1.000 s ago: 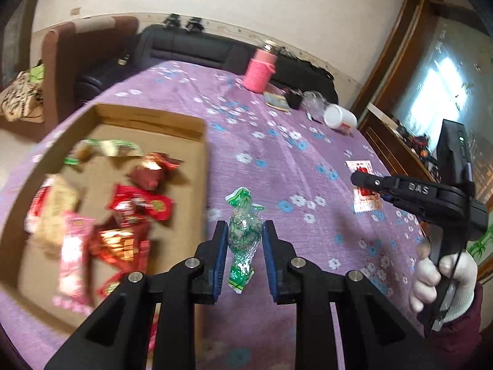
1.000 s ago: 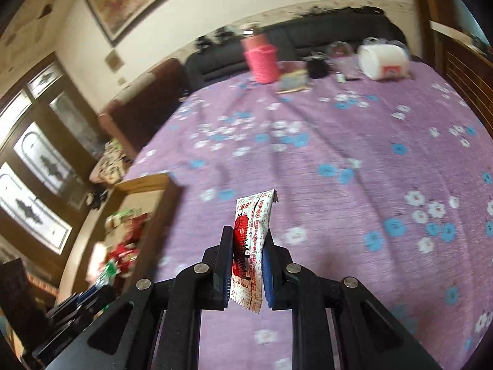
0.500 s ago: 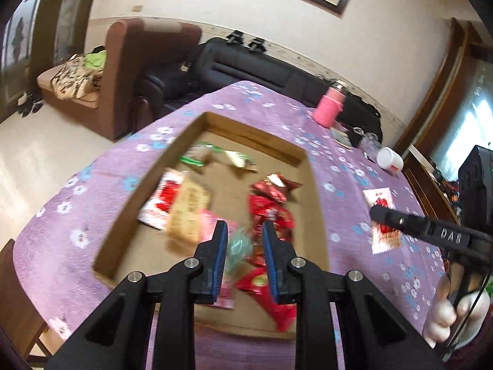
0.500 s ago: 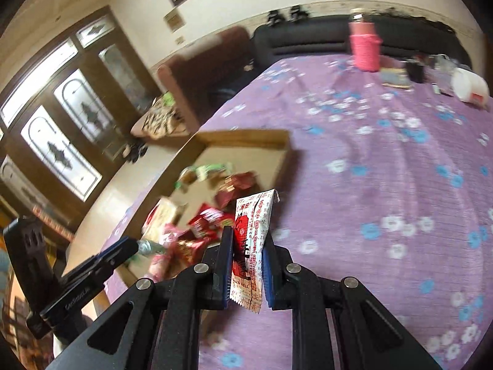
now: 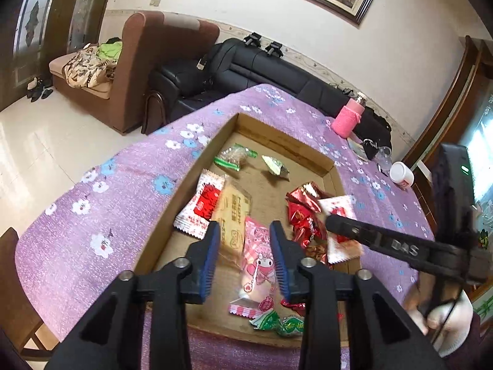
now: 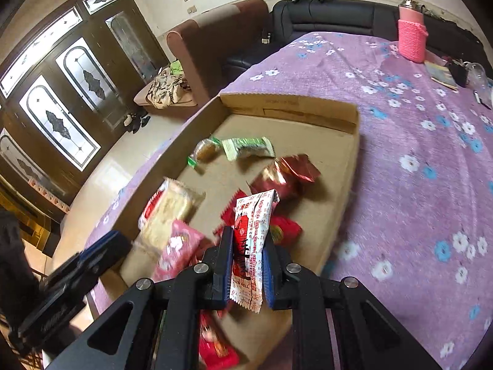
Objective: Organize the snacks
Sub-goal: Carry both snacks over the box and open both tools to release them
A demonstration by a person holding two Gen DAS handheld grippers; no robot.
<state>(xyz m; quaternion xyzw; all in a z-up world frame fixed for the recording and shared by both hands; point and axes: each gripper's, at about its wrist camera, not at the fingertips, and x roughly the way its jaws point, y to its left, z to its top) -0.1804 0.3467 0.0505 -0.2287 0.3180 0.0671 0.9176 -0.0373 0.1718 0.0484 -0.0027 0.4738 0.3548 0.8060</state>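
A shallow cardboard box [image 5: 286, 145] [image 6: 289, 108] lies on the purple flowered tablecloth and holds several wrapped snacks. My left gripper [image 5: 245, 259] is open and empty above the box's near end, over a pink packet [image 5: 257, 262]. A green wrapped candy [image 5: 277, 323] lies in the box just below it. My right gripper [image 6: 246, 265] is shut on a white and red snack packet [image 6: 251, 246] and holds it above the box's right side. It also shows in the left wrist view [image 5: 339, 231].
A pink bottle [image 5: 348, 118] [image 6: 411, 38], a white cup [image 5: 400, 174] and small items stand at the table's far end. A black sofa [image 5: 246, 67] and a brown armchair [image 5: 138, 71] stand beyond the table. Bare tablecloth [image 6: 416, 169] lies right of the box.
My left gripper carried the green candy over the box, opened and let it go; it now lies in the box. My right gripper moved left over the box with its packet.
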